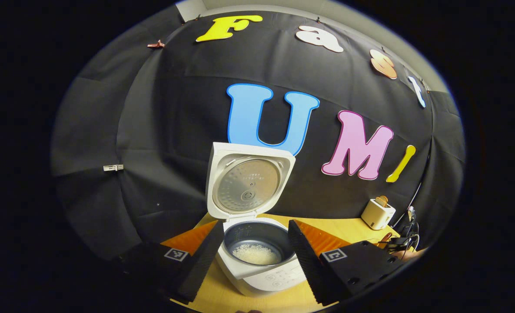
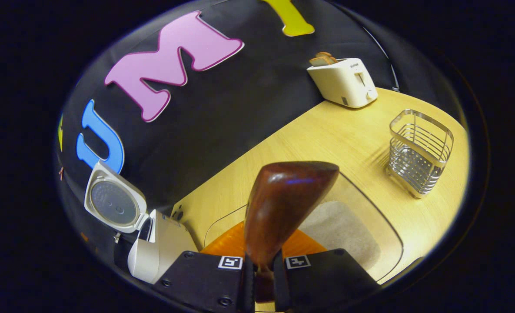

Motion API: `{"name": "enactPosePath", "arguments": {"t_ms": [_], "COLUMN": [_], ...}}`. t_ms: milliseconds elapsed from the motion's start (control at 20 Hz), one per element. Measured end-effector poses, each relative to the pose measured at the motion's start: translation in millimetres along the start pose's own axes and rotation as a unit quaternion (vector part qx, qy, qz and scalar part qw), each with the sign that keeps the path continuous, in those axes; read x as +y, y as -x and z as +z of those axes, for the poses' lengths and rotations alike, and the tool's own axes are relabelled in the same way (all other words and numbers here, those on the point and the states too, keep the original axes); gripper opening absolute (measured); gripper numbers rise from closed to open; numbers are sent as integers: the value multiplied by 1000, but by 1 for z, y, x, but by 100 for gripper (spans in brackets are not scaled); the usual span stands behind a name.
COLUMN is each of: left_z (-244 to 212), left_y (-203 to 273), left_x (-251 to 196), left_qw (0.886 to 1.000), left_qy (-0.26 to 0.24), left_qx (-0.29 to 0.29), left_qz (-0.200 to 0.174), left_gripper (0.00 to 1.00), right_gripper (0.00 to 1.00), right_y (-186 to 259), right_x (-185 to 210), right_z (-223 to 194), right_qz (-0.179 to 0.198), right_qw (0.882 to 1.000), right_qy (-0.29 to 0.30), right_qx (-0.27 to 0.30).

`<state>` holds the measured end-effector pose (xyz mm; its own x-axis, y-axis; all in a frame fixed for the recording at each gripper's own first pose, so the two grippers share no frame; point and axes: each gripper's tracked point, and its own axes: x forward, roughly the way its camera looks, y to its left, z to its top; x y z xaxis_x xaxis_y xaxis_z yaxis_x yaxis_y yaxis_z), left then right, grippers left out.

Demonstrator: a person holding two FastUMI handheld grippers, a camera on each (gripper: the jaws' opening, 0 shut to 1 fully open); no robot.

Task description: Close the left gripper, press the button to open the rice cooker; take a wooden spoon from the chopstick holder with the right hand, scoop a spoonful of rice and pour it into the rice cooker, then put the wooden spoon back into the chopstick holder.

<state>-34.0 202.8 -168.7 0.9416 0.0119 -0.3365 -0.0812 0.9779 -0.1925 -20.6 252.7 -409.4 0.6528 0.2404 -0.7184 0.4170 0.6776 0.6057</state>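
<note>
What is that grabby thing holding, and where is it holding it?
The right hand-held gripper holds the wooden spoon by its handle, just below the bowl. The left hand-held gripper is open and holds nothing.

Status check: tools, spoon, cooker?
Left tool open, facing rice cooker, lid up, rice inside. Right tool shut on wooden spoon. Nothing in the way.

- Rice cooker [image 1: 257,265]: smooth white plastic; its lid's [image 1: 248,182] inner plate is dimpled metal.
- Wooden spoon [image 2: 283,204]: dark, glossy polished wood.
- Chopstick holder [image 2: 420,152]: shiny metal wire.
- Table [image 2: 327,134]: pale matt wood.
- Toaster [image 2: 344,82]: smooth cream plastic.
- Booth wall [image 1: 174,130]: matt black cloth.
</note>
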Motion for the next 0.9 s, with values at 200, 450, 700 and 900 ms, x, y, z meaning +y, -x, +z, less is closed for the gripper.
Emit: {"name": "enactPosePath", "arguments": {"t_ms": [200,450,700,900], "left_z": [2,4,8,9], "left_y": [0,-3,-4,-4], "left_x": [-6,-14,-14,-3], "left_qw": [1000,1000,1000,1000], "left_qy": [-1,-1,1,1], "left_qx": [-2,-8,-16,-22], "left_qz": [-5,-14,-18,-11], "left_gripper": [95,95,95,92], "right_gripper": [21,21,21,21], "right_y": [12,28,40,39], "right_x": [-9,2,38,98], "right_z": [26,60,93,104], "right_qz": [4,32,65,103], "right_qw": [999,991,984,980], "right_qy": [-46,-122,-154,-156], "right_qx": [-23,-46,-66,-60]}}
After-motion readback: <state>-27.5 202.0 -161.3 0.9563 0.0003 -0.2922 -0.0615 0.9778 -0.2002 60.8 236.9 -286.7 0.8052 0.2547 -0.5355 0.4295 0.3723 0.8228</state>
